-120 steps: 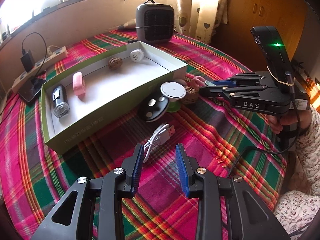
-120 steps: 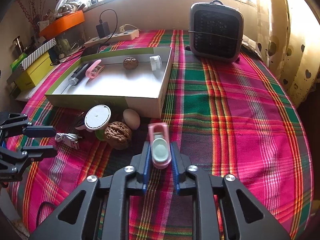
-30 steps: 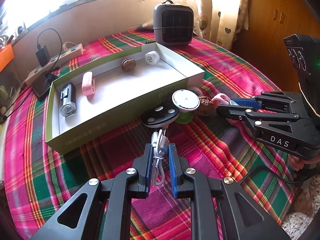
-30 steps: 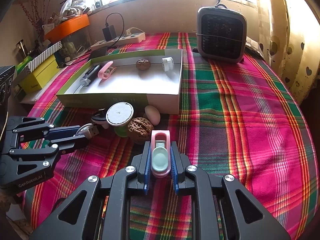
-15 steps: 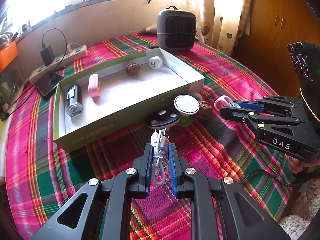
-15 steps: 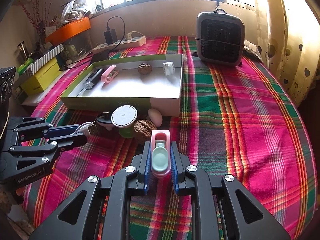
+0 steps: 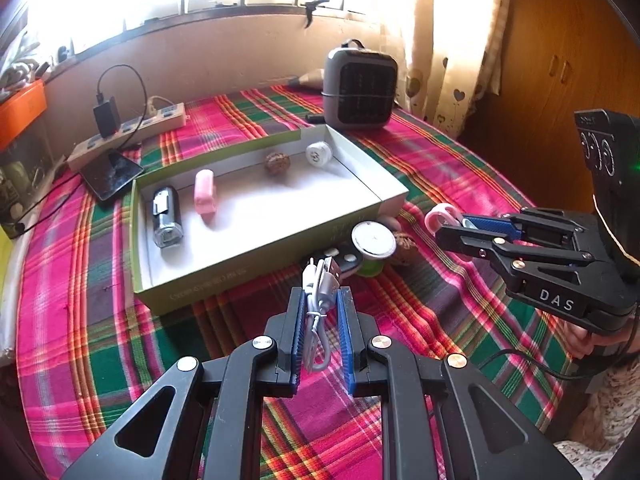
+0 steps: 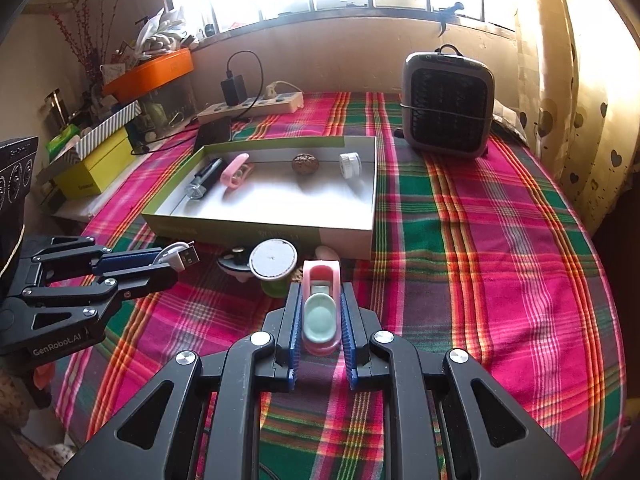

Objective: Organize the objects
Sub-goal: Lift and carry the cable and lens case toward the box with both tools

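My left gripper (image 7: 320, 300) is shut on a coiled white USB cable (image 7: 318, 280), held above the plaid cloth in front of the open green-and-white box (image 7: 256, 268). From the right wrist view the same gripper (image 8: 160, 266) shows at the left with the cable's plug (image 8: 182, 256) sticking out. My right gripper (image 8: 320, 300) is shut on a pink and mint clip (image 8: 320, 304); in the left wrist view it (image 7: 444, 228) hangs right of the box. Inside the box lie a black flashlight (image 7: 166, 216), a pink clip (image 7: 205, 196), a walnut (image 7: 276, 163) and a white roll (image 7: 319, 153).
Against the box's near wall sit a black fob (image 7: 340, 258), a white disc on a green base (image 7: 373, 240), a walnut (image 7: 404, 245) and an egg (image 8: 326, 254). A grey heater (image 8: 446, 108) stands at the back; a power strip (image 8: 250, 104) and phone (image 7: 110, 174) lie back left.
The left gripper has risen slightly with the cable, so the box and loose items look farther off. The right gripper keeps the clip and has barely moved.
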`<action>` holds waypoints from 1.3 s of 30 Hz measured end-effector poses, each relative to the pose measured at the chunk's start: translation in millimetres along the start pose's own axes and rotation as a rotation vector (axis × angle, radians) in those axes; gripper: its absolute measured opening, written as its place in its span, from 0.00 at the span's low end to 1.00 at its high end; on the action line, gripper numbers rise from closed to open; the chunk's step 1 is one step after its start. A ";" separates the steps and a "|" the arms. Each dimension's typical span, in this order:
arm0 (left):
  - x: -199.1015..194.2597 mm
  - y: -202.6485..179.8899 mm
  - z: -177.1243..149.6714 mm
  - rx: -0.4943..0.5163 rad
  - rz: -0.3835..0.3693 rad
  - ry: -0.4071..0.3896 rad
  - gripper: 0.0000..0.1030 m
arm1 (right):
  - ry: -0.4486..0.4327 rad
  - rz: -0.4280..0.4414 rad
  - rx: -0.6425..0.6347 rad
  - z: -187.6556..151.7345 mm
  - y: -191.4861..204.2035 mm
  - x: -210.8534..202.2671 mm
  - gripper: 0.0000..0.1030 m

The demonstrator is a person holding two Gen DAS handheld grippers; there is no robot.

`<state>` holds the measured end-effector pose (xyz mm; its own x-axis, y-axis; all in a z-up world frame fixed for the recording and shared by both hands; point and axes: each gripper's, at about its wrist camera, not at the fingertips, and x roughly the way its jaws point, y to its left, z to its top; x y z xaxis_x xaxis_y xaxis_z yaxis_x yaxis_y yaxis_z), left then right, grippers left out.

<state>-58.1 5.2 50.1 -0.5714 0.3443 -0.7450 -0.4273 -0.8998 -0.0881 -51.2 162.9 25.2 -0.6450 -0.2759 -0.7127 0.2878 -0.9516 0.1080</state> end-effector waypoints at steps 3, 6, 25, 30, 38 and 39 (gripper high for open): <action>-2.4 6.1 3.7 -0.015 0.013 -0.013 0.14 | -0.005 0.007 -0.009 5.8 2.3 -0.5 0.18; -3.6 13.6 6.8 -0.036 0.024 -0.022 0.14 | -0.010 0.018 -0.009 10.9 3.3 0.3 0.18; 9.1 60.4 25.5 -0.151 0.095 -0.040 0.14 | 0.014 0.082 -0.051 60.8 31.9 37.9 0.18; 19.7 68.4 29.6 -0.169 0.104 -0.030 0.14 | 0.032 0.090 -0.045 74.5 37.8 55.3 0.18; 32.9 79.5 32.7 -0.195 0.117 -0.016 0.14 | 0.082 0.106 -0.004 96.8 41.1 88.9 0.18; 34.6 80.5 32.9 -0.196 0.116 -0.015 0.14 | 0.087 0.107 -0.002 99.1 41.4 92.6 0.18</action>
<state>-135.3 -46.5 39.0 -0.6197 0.2378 -0.7480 -0.2146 -0.9680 -0.1300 -169.1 84.5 32.4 -0.5470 -0.3627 -0.7545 0.3531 -0.9171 0.1850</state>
